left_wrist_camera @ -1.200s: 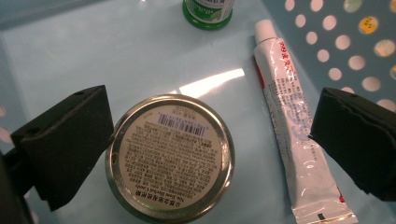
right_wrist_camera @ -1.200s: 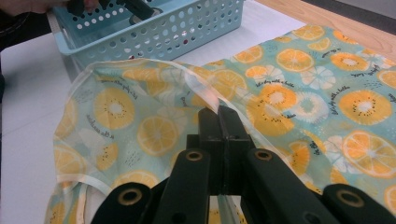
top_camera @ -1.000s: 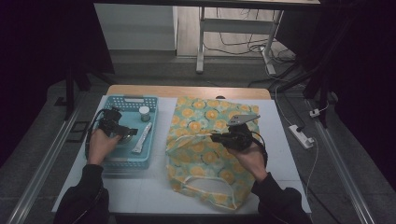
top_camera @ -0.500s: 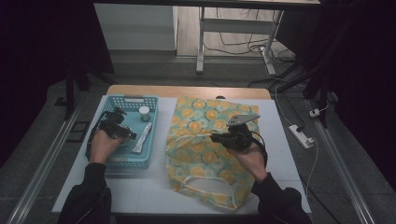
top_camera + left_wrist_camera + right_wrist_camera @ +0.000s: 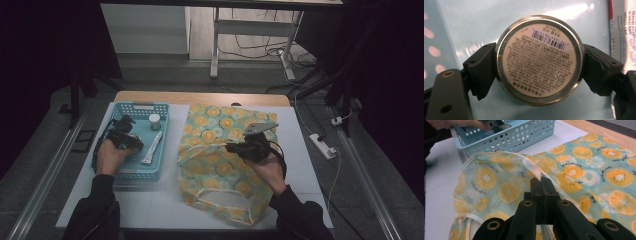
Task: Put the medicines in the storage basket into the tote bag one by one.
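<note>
A round metal tin (image 5: pixel 539 60) with a printed label and barcode lies on the floor of the blue basket (image 5: pixel 150 107). My left gripper (image 5: pixel 537 72) has just been closing, and its two black pads now touch the tin's opposite sides. In the high view the left gripper (image 5: pixel 131 145) is down inside the basket. A bag (image 5: pixel 220 155) printed with orange slices lies flat on the table. My right gripper (image 5: pixel 541 181) is shut on the bag's pale rim and lifts that edge, so the mouth gapes toward the basket (image 5: pixel 524 137).
A white tube (image 5: pixel 151 145) and a small capped jar (image 5: pixel 155 120) also lie in the basket. A white mat covers the wooden table (image 5: pixel 200 97). A power strip (image 5: pixel 322 145) with its cable lies off the right edge.
The left forearm has shifted slightly right while its gripper stays in the basket. The right hand and the bag hold still.
</note>
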A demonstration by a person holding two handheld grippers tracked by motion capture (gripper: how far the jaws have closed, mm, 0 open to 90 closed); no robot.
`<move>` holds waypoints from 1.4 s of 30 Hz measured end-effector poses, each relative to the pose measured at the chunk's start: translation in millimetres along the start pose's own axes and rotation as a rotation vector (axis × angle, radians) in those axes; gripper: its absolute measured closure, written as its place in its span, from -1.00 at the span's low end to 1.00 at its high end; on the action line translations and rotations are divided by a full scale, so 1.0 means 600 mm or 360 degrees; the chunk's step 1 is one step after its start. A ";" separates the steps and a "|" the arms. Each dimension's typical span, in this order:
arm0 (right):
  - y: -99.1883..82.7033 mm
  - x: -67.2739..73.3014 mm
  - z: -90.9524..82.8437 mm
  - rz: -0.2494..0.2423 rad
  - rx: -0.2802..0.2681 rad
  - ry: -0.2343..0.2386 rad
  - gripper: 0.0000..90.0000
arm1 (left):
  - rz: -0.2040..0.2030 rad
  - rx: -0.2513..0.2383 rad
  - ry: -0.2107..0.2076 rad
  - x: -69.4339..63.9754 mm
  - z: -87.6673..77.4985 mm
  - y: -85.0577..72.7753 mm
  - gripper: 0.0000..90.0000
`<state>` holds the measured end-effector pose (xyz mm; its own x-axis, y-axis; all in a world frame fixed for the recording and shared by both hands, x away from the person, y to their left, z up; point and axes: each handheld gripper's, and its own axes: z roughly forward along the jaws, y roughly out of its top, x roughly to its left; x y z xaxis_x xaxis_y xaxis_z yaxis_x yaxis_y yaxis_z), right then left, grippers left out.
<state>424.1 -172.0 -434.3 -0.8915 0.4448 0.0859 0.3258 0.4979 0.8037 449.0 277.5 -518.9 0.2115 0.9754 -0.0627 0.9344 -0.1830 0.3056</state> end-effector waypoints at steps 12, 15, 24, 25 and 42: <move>-0.002 -0.004 -0.001 0.0008 -0.0008 -0.0001 0.99 | 0.0008 -0.0165 -0.0034 -0.005 -0.027 -0.003 -0.54; -0.002 -0.005 -0.002 0.0010 -0.0010 -0.0001 0.99 | 0.0024 -0.0235 -0.0067 -0.008 -0.037 -0.004 -0.54; -0.002 -0.005 -0.003 0.0005 -0.0017 -0.0003 0.99 | 0.0104 -0.0404 -0.0199 -0.022 -0.075 -0.006 -0.54; -0.002 -0.005 -0.003 0.0006 -0.0016 -0.0004 0.99 | 0.0116 -0.0421 -0.0211 -0.025 -0.080 -0.006 -0.54; -0.003 -0.007 -0.006 0.0009 -0.0041 -0.0014 0.99 | 0.0419 -0.0604 -0.0398 -0.116 -0.155 -0.004 -0.54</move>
<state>426.2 -177.3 -434.0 -0.8869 0.4541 0.0852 0.3224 0.4762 0.8181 405.5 221.7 -426.9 0.5303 0.8348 -0.1481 0.6807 -0.3151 0.6613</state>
